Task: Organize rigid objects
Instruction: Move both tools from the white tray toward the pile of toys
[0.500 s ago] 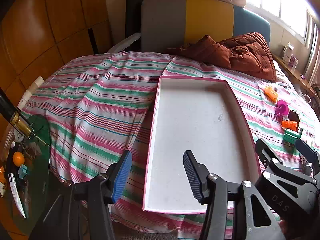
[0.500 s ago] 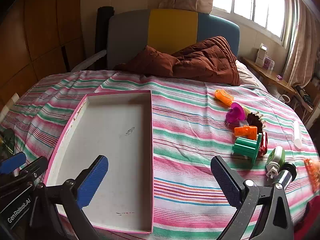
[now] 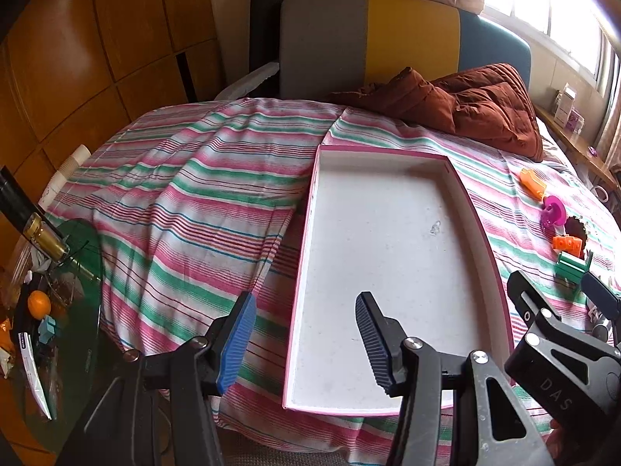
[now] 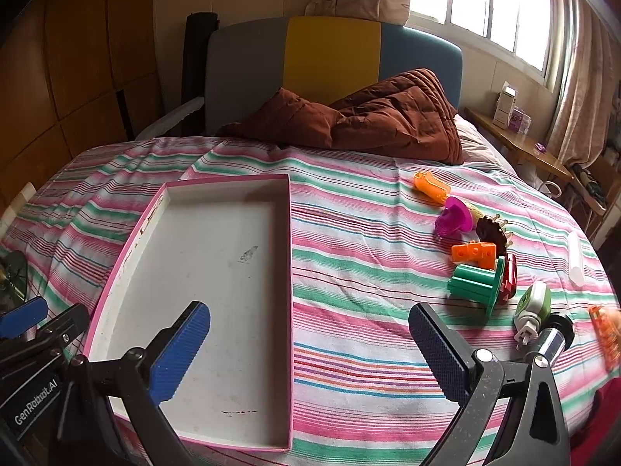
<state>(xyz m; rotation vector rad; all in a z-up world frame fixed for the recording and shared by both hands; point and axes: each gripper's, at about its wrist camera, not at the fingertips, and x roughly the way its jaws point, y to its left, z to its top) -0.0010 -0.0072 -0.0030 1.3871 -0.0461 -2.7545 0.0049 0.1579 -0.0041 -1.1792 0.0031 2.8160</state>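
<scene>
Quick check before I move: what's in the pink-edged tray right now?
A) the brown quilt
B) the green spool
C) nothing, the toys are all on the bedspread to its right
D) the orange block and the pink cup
C: the tray shows only its bare white floor, while the green spool, orange block and pink cup lie on the striped bedspread to its right.

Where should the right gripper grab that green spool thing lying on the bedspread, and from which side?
Probably the ribbed barrel of the green spool, from above, fingers across its width. It lies on its side with the wide flange toward the red piece, so the barrel end facing the tray is the open side. The right gripper is open.
</scene>
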